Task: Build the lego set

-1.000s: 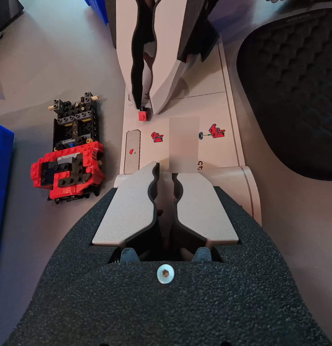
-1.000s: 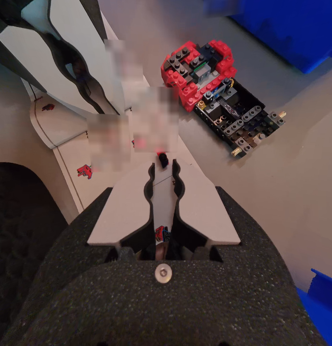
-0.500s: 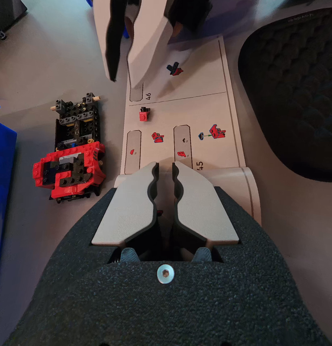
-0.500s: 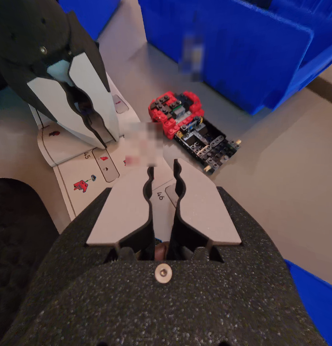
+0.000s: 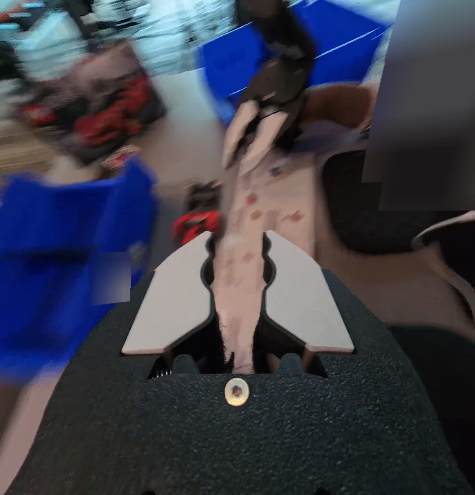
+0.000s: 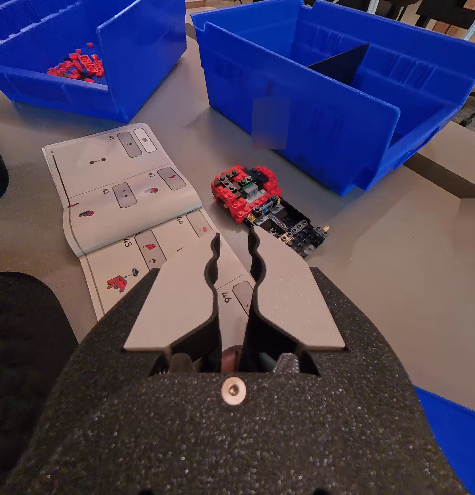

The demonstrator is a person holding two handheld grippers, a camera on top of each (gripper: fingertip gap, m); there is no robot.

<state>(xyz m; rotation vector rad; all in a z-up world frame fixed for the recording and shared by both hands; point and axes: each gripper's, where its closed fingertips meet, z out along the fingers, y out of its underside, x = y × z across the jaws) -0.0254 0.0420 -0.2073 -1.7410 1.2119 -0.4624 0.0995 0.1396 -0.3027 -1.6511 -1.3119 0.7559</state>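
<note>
Taking the open instruction booklet [image 6: 124, 203] as the landmark, the right wrist view reads clearly from left to right. Behind the booklet and to its left stands a blue bin [image 6: 140, 61] with a heap of red bricks [image 6: 77, 65] in its near corner; the front edge of this bin is near the booklet's far page. The booklet lies flat on the grey table [image 6: 378, 281], its fold running across the middle. Just to the right of the fold lies the partly built lego car [image 6: 257, 203], red at one end and black at the other, close to the booklet's edge but not on it. Behind the car, a second blue bin [image 6: 338, 93] with a dark divider stands well apart from the booklet. The table to the right of the car is open and bare up to a step edge. The right gripper [image 6: 234, 237] hangs above the booklet's near page, its jaws apart and holding nothing. The left wrist view is strongly blurred: the left gripper [image 5: 238, 234] has its jaws apart and empty above the booklet, the car a red smear at the left.
</note>
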